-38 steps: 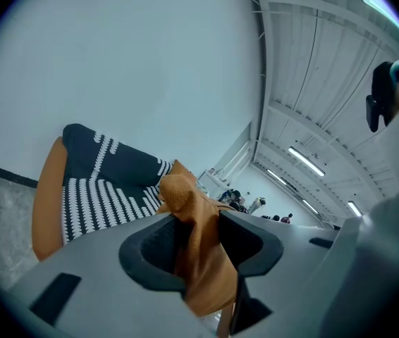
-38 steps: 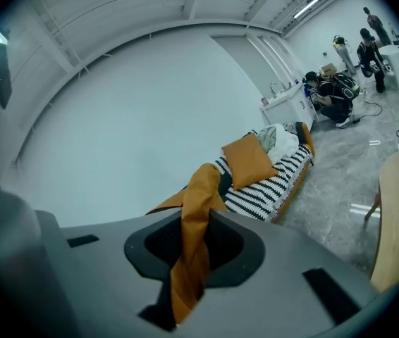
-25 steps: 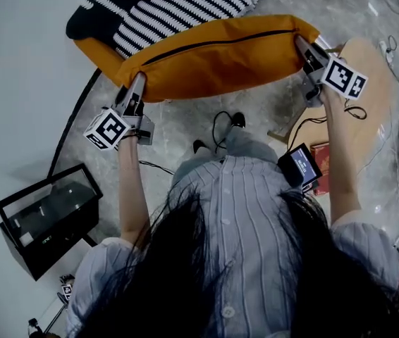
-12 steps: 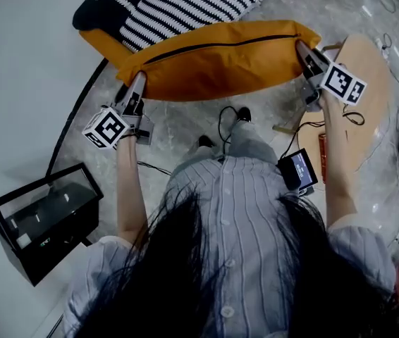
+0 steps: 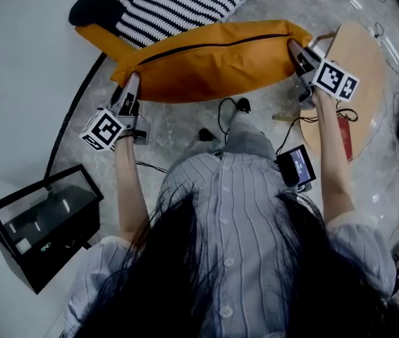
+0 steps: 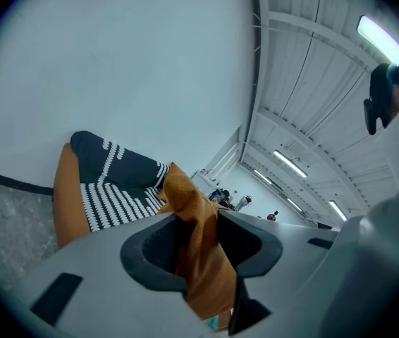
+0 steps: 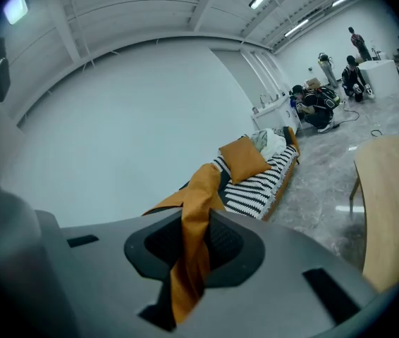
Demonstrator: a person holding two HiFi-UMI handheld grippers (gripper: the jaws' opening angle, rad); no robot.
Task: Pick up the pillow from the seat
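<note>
Status: orange pillow (image 5: 206, 58) is off the striped seat (image 5: 164, 2) and hangs lengthwise between the two tongs, over the grey floor (image 5: 185, 122) just in front of the seat's orange edge.

Left gripper (image 5: 132, 82): jaws pinched onto the pillow's left corner. Its own view shows a fold of orange fabric squeezed between the pads and trailing out below. Right gripper (image 5: 293, 48): same on the right corner, jaws almost fully together with only a thin fold of cover between them.

Change over the last second: both grippers and the pillow have shifted sideways together, at about the same height. The round wooden table (image 5: 365, 62) now sits closer in beside the right gripper, and the person's feet have stepped. Both pinches look unchanged, no visible slip, and the pillow sags about as before.

Meaning for the task: I'd call the pick-up done, and this is the carry. From the head view I can't be sure the pillow's far edge is fully clear of the seat edge, since the two overlap in the picture, but it probably is.

Risk: both holds are on cover fabric only, so a jerk could pull a corner free. The table edge is close on the right side. A second orange cushion (image 7: 244, 157) lies on the seat further along, untouched.
</note>
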